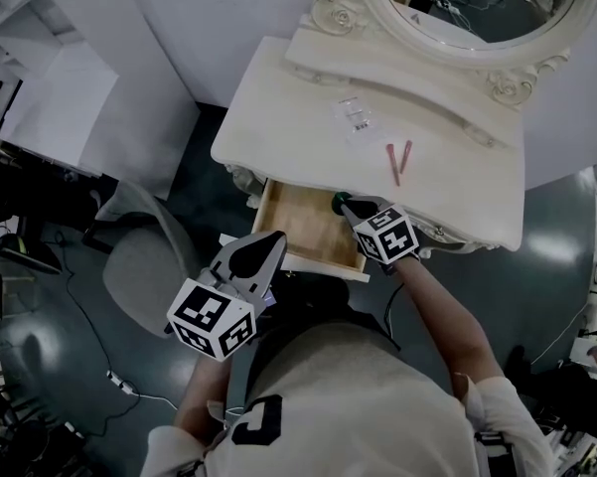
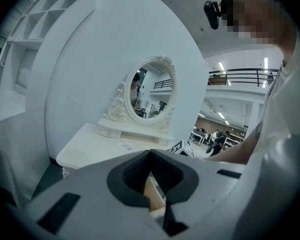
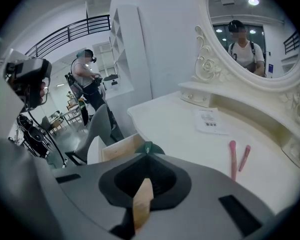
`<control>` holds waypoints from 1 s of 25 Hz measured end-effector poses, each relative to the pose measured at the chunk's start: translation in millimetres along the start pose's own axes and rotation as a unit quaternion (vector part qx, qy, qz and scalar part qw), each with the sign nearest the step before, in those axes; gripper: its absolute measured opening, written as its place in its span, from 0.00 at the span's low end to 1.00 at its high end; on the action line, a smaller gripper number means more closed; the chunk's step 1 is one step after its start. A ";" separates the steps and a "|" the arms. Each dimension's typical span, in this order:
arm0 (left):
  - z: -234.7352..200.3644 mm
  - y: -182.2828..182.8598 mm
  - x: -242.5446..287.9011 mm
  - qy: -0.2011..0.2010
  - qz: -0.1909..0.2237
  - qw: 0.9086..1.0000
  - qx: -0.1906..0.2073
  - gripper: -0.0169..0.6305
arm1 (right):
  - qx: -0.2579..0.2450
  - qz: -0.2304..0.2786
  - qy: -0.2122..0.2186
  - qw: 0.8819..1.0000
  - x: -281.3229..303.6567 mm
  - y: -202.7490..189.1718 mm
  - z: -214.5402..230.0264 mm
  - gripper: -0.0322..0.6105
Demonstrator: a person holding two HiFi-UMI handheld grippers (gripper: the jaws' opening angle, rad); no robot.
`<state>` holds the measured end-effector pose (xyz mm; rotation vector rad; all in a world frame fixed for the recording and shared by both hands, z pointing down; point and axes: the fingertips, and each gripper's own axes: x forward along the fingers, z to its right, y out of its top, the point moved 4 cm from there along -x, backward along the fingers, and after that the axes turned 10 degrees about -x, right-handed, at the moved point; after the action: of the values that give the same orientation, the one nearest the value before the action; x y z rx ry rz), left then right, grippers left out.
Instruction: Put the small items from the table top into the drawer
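Note:
The wooden drawer point(image 1: 308, 229) stands pulled out under the cream dressing table point(image 1: 278, 107). My right gripper point(image 1: 344, 204) hangs over the drawer's right end, shut on a small dark green item point(image 3: 148, 148) that peeks out at its tips. Two pink sticks point(image 1: 398, 160) lie side by side on the table top, right of centre. A clear packet with a printed label point(image 1: 356, 117) lies near the mirror base. My left gripper point(image 1: 274, 238) hovers at the drawer's front edge, its jaws together with nothing in them. In the right gripper view the sticks point(image 3: 233, 156) and the packet point(image 3: 210, 121) lie beyond the jaws.
An oval mirror point(image 1: 477, 8) in an ornate frame stands at the table's back. A grey chair point(image 1: 144, 256) sits on the floor to the left of the drawer. Cables trail on the dark floor at lower left.

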<state>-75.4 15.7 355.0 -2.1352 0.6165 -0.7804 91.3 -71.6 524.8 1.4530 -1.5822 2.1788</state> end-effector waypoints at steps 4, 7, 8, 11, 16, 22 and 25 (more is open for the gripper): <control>-3.0 -1.3 1.6 -0.002 -0.005 1.000 -0.003 0.11 | -0.004 -0.010 -0.007 1.000 6.8 -7.3 2.5 0.10; -6.7 -1.7 3.3 -0.002 -0.009 1.000 -0.006 0.11 | -0.003 -0.019 -0.013 1.000 12.2 -12.6 5.2 0.10; -8.2 -1.9 3.3 -0.002 -0.010 1.000 -0.007 0.11 | -0.003 -0.022 -0.015 1.000 14.1 -14.4 5.9 0.10; -12.9 -2.7 3.4 -0.001 -0.013 1.000 -0.010 0.11 | -0.005 -0.031 -0.020 0.999 20.8 -20.5 7.9 0.10; -19.0 -4.0 6.5 -0.001 -0.016 1.000 -0.017 0.11 | -0.029 -0.063 -0.015 0.997 33.0 -32.1 7.1 0.10; -27.1 -4.0 8.5 0.004 -0.018 1.000 -0.022 0.11 | -0.031 -0.090 -0.010 0.995 47.3 -47.0 7.4 0.10; -32.2 -3.1 10.0 0.006 -0.017 1.000 -0.026 0.11 | -0.042 -0.101 -0.007 0.994 54.7 -50.4 8.6 0.10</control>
<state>-90.4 -4.8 377.4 -2.1949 0.6145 -0.8039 94.5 -78.5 599.2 1.5325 -1.4411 1.9718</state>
